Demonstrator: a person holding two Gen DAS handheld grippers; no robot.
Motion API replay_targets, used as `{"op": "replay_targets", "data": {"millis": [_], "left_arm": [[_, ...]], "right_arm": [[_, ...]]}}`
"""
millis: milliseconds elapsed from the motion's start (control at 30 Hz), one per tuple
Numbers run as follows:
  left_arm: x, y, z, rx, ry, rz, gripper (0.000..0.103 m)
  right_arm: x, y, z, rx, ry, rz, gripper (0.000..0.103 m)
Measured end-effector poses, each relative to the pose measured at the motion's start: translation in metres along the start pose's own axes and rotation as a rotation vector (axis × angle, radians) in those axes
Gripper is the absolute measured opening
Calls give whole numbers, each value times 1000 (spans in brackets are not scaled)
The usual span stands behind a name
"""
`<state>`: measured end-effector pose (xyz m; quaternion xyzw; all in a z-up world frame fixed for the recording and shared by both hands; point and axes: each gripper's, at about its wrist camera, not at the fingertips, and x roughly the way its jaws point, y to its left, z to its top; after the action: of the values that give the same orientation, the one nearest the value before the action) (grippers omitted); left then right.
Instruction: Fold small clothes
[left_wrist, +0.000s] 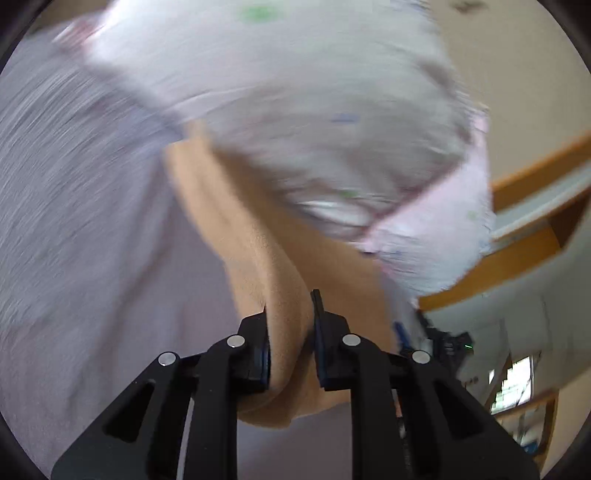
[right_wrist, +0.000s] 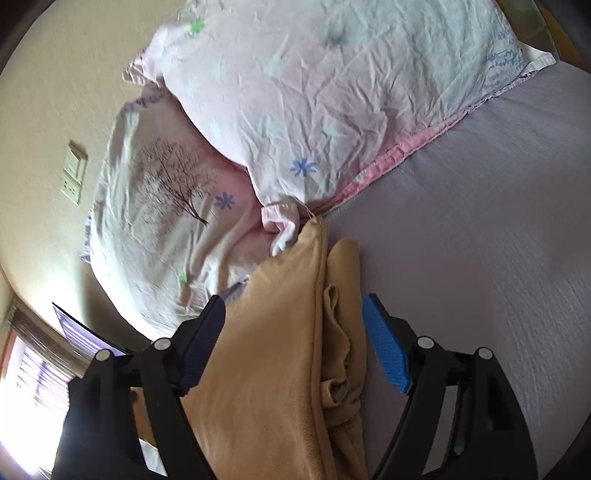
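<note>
The left gripper (left_wrist: 290, 332) has its jaws pinching a bunched roll of the tan garment (left_wrist: 258, 240), lifted above the lilac bed sheet (left_wrist: 74, 221). The right gripper (right_wrist: 295, 343) has its jaws spread around the cloth, unclamped. Judged best: close the right on the edge toward 12 o'clock, clear of the floral pillows (right_wrist: 332, 92), then lay it flat.

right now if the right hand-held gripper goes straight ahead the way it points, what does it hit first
The right hand-held gripper is open around the tan garment, so that cloth comes first. Beyond it along the same line lies the floral pillow on the grey bedsheet; depth there is hard to judge.
</note>
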<state>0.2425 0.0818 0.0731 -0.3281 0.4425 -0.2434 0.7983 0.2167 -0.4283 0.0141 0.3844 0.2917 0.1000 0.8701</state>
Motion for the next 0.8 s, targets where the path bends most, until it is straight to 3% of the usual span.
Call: {"op": "replay_targets", "data": {"millis": [133,233,300,367,400,433,467,500,567,600,667,700,800], "left_arm": [[41,-99,0,210,69,-107,17],[108,-164,-29,363,204,-151,17],[164,-191,-57,429,346,-142,20],[196,-199,-76,441,466,-141,22],[204,-199,-83,436,507,-157,22],[203,-197,-86,416,530,-231,22],[197,-194,-85,409,523,-271,25],[188,-190,-82,411,497,-281,38],[155,-170,-67,406,371,-246,62],[145,-160,-61,394,322,-212,65],[122,-126,-44,351,235,-73,65],[118,-109,-37,321,224,-15,65],[123,-75,-27,242,250,50,65]], "right_arm": [[-11,-3,5,-1,-49,-3,77],[-19,-10,11,-2,-78,-34,77],[-24,-17,15,13,-89,-47,77],[-29,-23,17,23,-96,-55,77],[-31,-24,18,26,-97,-58,77],[-32,-25,19,28,-96,-57,77],[-32,-25,19,28,-92,-51,77],[-31,-24,20,23,-81,-39,77],[-26,-21,20,10,-42,-18,77],[-21,-17,20,-1,3,-8,78],[-7,-12,16,-15,113,2,80],[-2,-11,14,-17,147,-2,80],[18,-9,8,-23,243,-30,80]]}}
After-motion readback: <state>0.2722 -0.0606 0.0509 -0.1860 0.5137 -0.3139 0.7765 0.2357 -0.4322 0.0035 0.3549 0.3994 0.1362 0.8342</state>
